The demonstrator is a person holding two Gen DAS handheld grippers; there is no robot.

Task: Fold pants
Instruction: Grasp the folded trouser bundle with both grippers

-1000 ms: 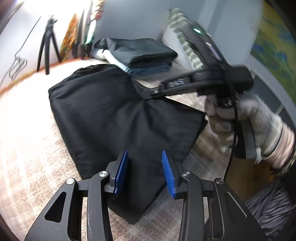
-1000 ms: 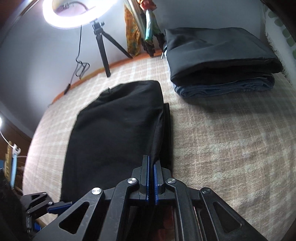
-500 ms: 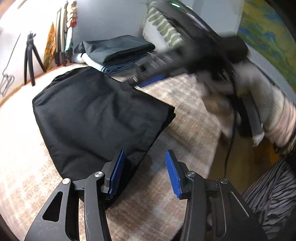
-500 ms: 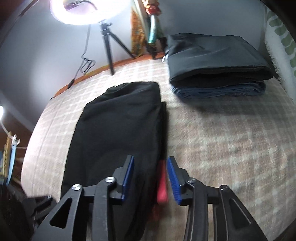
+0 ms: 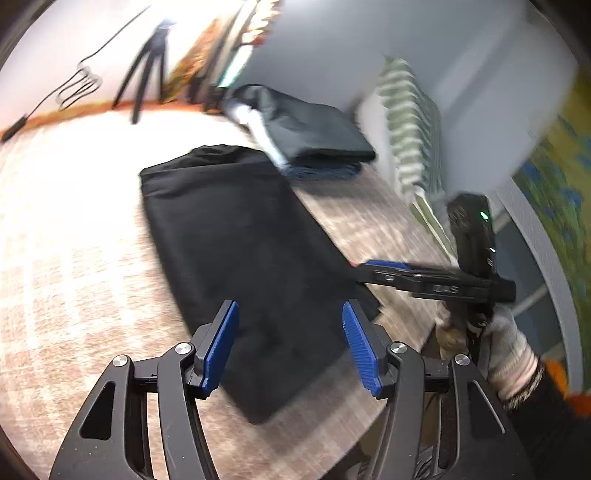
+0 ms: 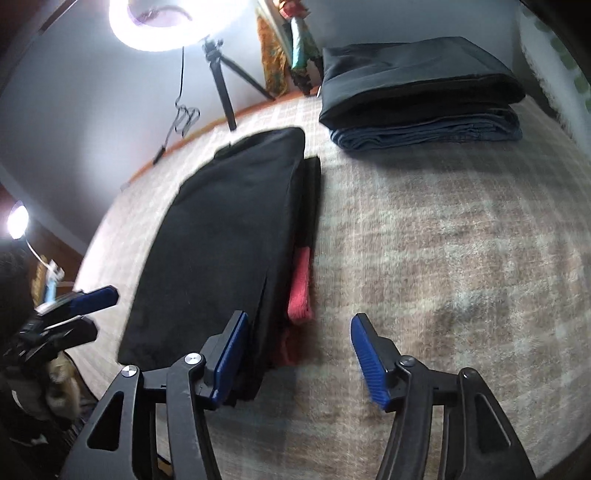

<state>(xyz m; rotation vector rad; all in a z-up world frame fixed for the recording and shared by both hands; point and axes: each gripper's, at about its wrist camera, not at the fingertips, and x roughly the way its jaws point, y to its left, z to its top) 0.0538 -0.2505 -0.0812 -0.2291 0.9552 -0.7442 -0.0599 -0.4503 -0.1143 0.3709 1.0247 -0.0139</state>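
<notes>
Both grippers are letting go: the right gripper [image 6: 299, 350], clamped on the black pants' [image 6: 229, 236] edge a second ago, is now spreading its jaws, nothing pinched between them. Across the frame, the left gripper [image 5: 290, 345] is also widening, empty, above the pants lying folded lengthwise on the checked bedspread [image 6: 443, 258], below the stacked clothes [image 6: 417, 92]

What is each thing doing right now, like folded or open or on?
Black pants: folded lengthwise, lying flat on the bed, nothing gripping them.
Left tongs: opening, nothing pinched.
Right tongs: opening, nothing pinched, over the pants' edge.
Stack of clothes: folded, piled at the far end.
Ring light: switched on.
Red cloth: partly peeking out beside the pants.
</notes>
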